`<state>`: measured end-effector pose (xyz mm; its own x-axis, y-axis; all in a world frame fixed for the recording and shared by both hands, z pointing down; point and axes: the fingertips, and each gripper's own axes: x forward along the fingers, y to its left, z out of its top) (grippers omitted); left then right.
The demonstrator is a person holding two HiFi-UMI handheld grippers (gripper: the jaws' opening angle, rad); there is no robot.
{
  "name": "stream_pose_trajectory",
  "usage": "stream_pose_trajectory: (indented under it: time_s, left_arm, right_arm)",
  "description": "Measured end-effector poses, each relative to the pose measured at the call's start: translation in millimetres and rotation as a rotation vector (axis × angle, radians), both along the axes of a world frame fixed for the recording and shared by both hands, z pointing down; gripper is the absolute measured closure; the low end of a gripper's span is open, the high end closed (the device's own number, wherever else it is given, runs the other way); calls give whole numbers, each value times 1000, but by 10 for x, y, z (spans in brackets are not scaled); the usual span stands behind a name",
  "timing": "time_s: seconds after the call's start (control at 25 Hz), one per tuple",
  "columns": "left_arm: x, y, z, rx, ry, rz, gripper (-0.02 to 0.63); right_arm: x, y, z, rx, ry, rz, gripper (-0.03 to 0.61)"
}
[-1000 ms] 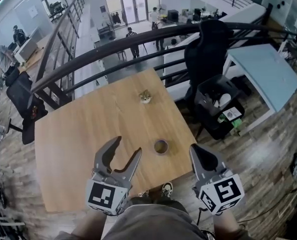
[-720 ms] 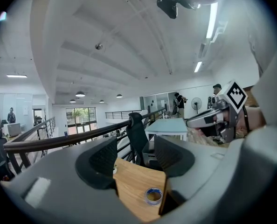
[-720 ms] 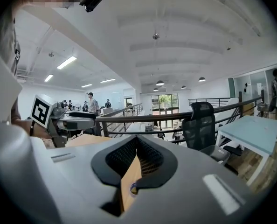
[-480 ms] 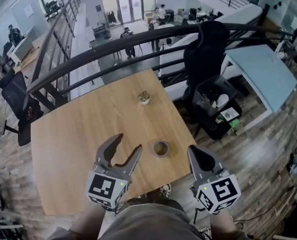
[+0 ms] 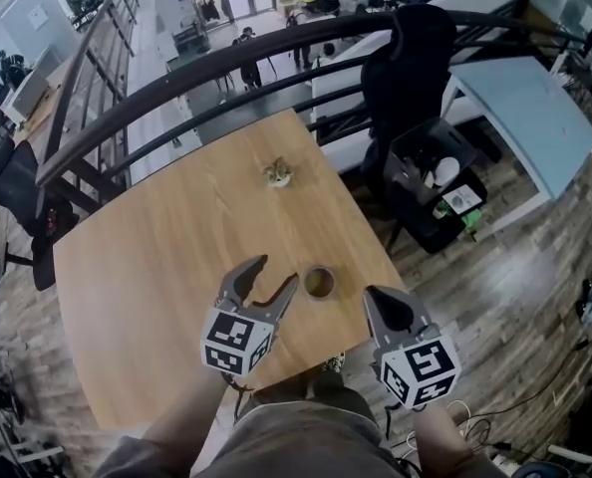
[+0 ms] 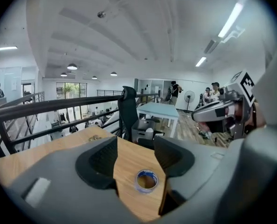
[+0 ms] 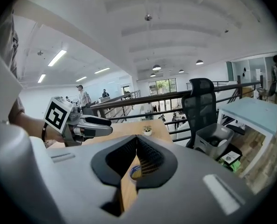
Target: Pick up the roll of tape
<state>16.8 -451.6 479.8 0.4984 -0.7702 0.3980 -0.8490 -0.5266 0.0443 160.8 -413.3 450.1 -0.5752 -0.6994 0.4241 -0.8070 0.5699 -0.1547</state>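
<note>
The roll of tape (image 5: 319, 282), a brown ring with a blue rim, lies flat on the wooden table (image 5: 156, 267) near its front right edge. My left gripper (image 5: 275, 274) is open just left of it, with its fingertips close to the roll and nothing between them. In the left gripper view the tape (image 6: 146, 181) lies on the wood below and ahead of the open left gripper (image 6: 135, 146). My right gripper (image 5: 379, 302) hangs to the right of the roll, off the table's edge, shut and empty. In the right gripper view the tape (image 7: 135, 172) peeks through under the shut right gripper (image 7: 136, 138).
A small potted plant (image 5: 277, 174) stands at the table's far side. Beyond the table runs a dark railing (image 5: 176, 88). To the right are a black office chair (image 5: 416, 58), a grey bin (image 5: 431, 192) and a light blue table (image 5: 520, 118). The person's legs are at the near edge.
My left gripper has moved forward and to the right, closer to the tape, still open. The right gripper has stayed shut, about where it was.
</note>
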Motion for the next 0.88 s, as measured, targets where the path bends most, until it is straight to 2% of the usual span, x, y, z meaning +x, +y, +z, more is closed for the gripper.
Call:
stream_pose_trajectory:
  time_s: [0.36, 0.56, 0.88]
  left_arm:
    - [36, -154, 1177, -257, 1, -26, 377]
    - [164, -165, 1707, -386, -17, 11, 377]
    - [309, -215, 2336, -537, -44, -16, 386]
  right_arm:
    - [7, -43, 731, -144, 25, 11, 568]
    - [-14, -80, 962, -190, 49, -6, 568]
    - [-25, -109, 1187, -230, 54, -4, 568]
